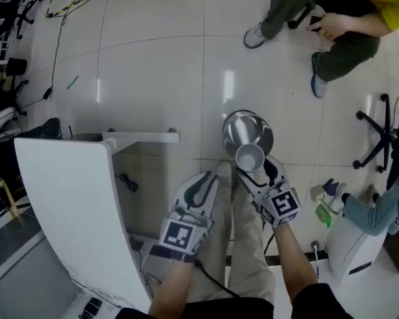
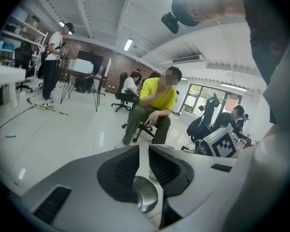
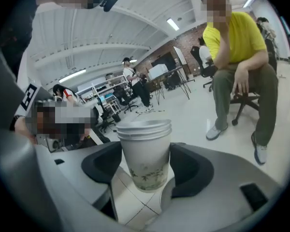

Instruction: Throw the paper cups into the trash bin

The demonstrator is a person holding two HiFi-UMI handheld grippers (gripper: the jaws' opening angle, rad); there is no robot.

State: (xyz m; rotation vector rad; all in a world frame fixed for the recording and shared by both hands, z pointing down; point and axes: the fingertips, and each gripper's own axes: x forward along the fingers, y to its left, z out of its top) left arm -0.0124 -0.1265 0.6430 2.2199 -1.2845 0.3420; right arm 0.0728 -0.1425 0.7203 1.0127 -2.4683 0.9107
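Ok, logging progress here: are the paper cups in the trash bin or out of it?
Out. The right gripper has its jaws clamped on the nested paper cups, held over the trash bin and its open mouth.

The paper cups, stacked 1 in another, sit upright between the jaws of the right gripper, over the near edge of the trash bin, which stands on the floor just ahead of the holder's legs. The left gripper lies just left of the right one, beside the bin, with a table further left. Beyond the bin, to the right, is a seated person, with an office chair nearer on the right.
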